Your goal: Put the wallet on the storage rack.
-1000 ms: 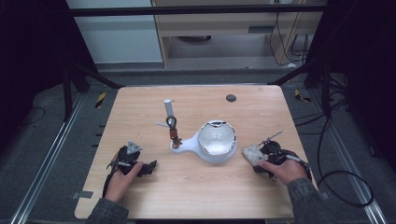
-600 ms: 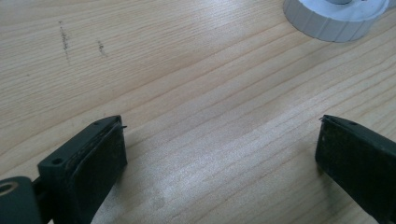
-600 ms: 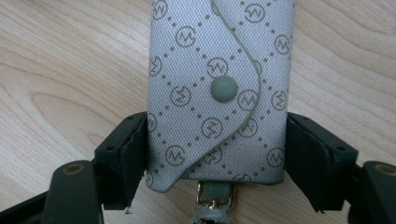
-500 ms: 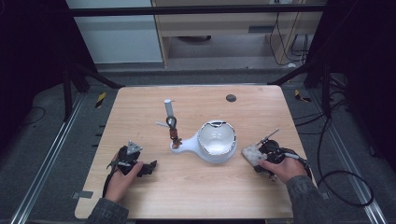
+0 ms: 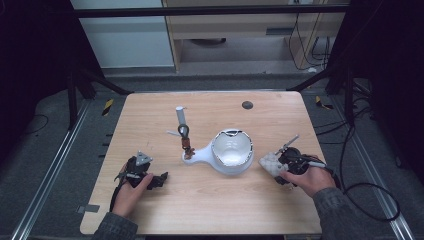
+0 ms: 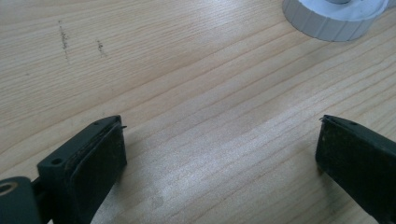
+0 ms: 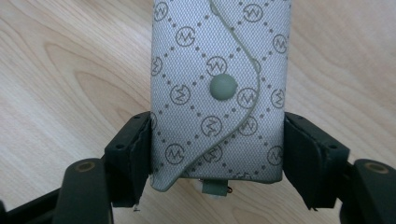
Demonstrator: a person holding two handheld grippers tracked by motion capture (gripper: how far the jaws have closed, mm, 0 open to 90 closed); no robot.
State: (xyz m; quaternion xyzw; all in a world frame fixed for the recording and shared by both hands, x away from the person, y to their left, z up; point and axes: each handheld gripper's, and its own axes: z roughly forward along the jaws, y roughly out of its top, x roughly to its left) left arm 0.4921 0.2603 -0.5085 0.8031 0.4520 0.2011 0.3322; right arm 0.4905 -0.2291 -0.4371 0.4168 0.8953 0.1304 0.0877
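A grey patterned pouch (image 7: 217, 60) with a snap button sits between the pads of my right gripper (image 7: 217, 154), which press on both of its sides. The jaws have just been closing on it. In the high view the pouch (image 5: 267, 162) is just right of a white ribbed dish (image 5: 231, 152) with a handle, and the right gripper (image 5: 276, 165) holds it slightly above the table. My left gripper (image 5: 160, 179) rests at the front left. Its jaws stand wide open over bare wood (image 6: 219, 149).
A key ring with a brown tag (image 5: 186, 141) lies by the dish handle, and a white tube (image 5: 180, 116) lies behind it. A dark round spot (image 5: 247, 105) marks the far side of the table. The dish's edge (image 6: 334, 21) is ahead of the left gripper.
The right gripper has closed on the pouch and lifted it slightly. The left hand has not moved.
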